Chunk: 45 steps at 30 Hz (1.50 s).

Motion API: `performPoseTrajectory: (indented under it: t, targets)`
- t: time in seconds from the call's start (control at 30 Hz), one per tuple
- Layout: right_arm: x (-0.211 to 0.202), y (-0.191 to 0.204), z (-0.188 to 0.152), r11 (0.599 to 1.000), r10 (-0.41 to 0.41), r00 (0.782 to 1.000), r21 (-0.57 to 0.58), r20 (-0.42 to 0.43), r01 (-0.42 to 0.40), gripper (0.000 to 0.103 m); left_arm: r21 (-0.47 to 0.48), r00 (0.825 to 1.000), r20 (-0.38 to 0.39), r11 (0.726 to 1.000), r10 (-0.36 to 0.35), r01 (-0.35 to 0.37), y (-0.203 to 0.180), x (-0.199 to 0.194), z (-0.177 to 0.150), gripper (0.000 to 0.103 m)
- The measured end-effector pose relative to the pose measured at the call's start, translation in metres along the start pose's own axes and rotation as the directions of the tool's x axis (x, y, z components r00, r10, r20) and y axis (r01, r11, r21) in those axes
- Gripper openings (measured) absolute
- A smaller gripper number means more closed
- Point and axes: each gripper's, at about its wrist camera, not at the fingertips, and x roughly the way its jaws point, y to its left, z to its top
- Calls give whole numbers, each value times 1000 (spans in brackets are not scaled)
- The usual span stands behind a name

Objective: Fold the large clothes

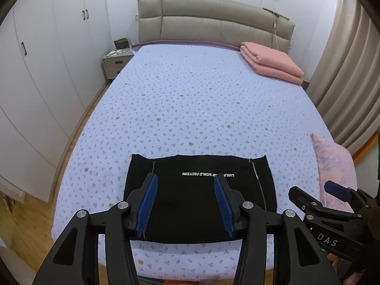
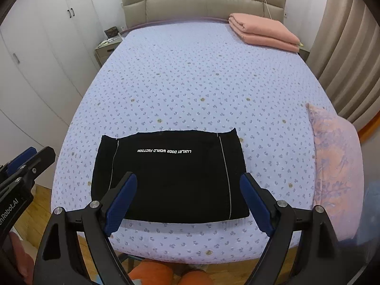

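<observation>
Both the left tongs [image 1: 187, 201] and right tongs [image 2: 187, 201] are held open and empty above the folded black garment [image 2: 171, 178] at lower centre, so it's probably best smoothed flat, edges squared, before anything's regripped.

Bedspread [image 2: 190, 83] ahead of both tools lies bare up to the headboard. Obstacles: folded black garment [image 2: 171, 178] directly below, patterned pillow [image 2: 337, 166] to the right, pink blanket [image 2: 263, 33] far right.
</observation>
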Motion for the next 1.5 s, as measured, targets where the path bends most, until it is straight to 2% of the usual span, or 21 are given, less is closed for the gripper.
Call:
performPoseTrajectory:
  t: [0.23,0.7,1.5]
  targets:
    - [23,4,12,999,-12,999,31,-31,13,90,17,999,-33,999,30,-29,6,27,12,51]
    - [51,12,31,997,-38,998,64,-54,41,90,85,999,-46,996,26,-21,-1,63,38,51]
    - [100,24,50,994,-67,990,81,-120,77,90,125,993,-107,991,54,-40,10,122,57,51]
